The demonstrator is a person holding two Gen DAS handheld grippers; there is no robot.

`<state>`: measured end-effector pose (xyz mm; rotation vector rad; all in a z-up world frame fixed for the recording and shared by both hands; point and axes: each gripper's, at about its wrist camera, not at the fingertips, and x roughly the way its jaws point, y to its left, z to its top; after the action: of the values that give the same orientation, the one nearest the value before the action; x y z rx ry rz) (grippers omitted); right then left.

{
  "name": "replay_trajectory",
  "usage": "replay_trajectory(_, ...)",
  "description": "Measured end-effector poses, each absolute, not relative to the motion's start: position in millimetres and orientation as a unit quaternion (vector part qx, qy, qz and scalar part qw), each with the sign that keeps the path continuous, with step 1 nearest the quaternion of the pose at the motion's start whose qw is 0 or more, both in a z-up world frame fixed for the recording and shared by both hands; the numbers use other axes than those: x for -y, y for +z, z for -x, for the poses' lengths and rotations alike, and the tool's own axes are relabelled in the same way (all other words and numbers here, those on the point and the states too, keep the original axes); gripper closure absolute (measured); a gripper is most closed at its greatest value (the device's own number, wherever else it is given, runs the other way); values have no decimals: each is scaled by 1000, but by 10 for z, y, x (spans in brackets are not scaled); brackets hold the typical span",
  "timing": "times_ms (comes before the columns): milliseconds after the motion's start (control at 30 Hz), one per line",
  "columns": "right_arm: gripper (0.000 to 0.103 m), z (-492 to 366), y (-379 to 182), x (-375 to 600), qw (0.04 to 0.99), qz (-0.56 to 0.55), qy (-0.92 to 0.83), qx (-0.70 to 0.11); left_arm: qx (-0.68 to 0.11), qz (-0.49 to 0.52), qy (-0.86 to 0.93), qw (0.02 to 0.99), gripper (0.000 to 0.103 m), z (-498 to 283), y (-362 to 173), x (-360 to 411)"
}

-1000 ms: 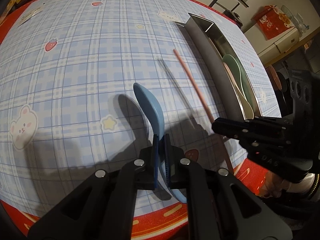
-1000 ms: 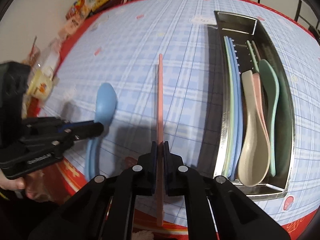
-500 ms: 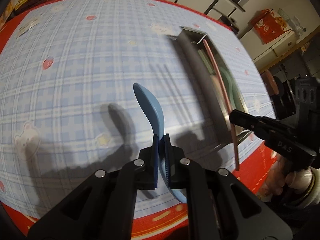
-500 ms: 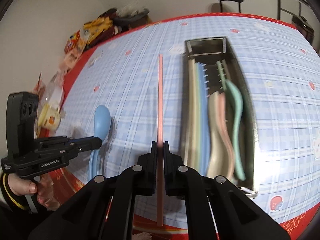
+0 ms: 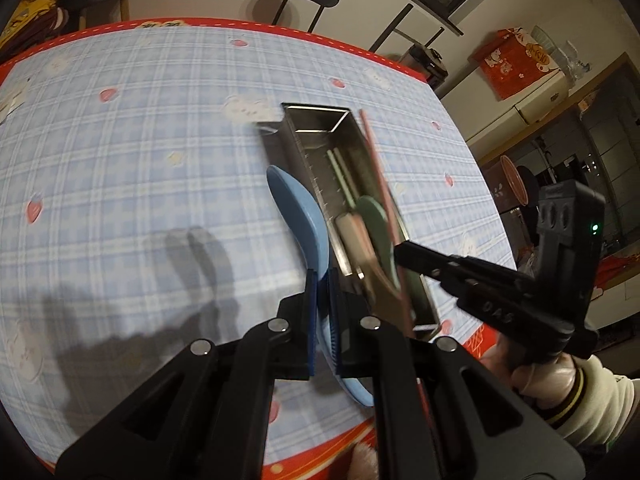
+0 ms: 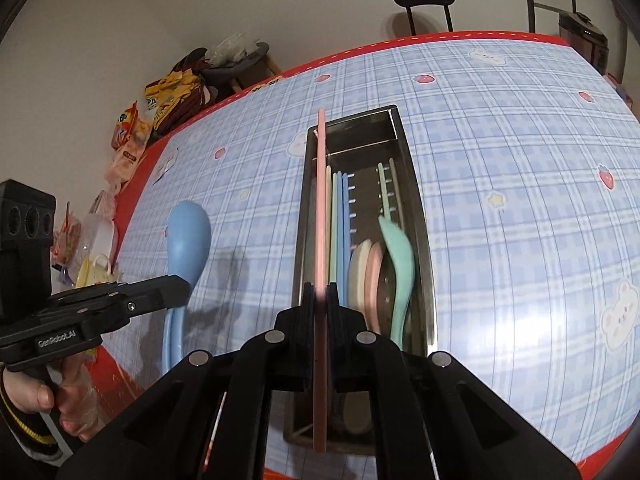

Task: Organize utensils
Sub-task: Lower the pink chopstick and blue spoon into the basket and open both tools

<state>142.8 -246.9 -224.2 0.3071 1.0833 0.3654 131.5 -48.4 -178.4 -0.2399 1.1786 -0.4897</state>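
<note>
Above steel tray (image 6: 420, 216), right tongs (image 6: 320, 300) clamped on pink chopstick (image 6: 321, 200); left tongs (image 5: 323, 280) on blue spoon (image 5: 298, 216).

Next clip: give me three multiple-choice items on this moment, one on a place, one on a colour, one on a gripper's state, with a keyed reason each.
1. Where is the pink chopstick?
A. flat on the tablecloth
B. held over the left side of the metal tray
C. on the chair

2. What colour is the spoon in the left gripper?
A. blue
B. pink
C. green

3. How is the right gripper?
A. open and empty
B. shut on a spoon
C. shut on the chopstick

Key: 1 B, it runs above the tray's left side in the right wrist view. 2 A, the bowl ahead of the fingers is blue. 3 C, the pads press both sides of the stick.
</note>
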Motion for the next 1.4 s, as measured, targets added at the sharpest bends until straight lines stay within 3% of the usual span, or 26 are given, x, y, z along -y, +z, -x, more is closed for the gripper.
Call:
replay_trajectory(700,94,-1567,-2540,2491,800,-155,189,-548,-574,103,-227,780,93,-1630,-1957,987)
replay_trajectory(767,88,-1523,-2445,2566,808,-153,185,-538,-577,103,-229,777,93,-1642,-1985,1048)
replay_trajectory(867,62,-1471,-2266,2733,825,-158,169,-515,-584,101,-234,770,93,-1677,-2053,1151)
replay_trajectory(967,55,-1455,-2153,2974,838,-173,145,-497,-595,96,-240,761,93,-1715,-2152,1324)
replay_trajectory(1400,46,-1395,-2169,3461,839,-202,105,-495,-625,81,-233,740,93,-1798,-2450,1690)
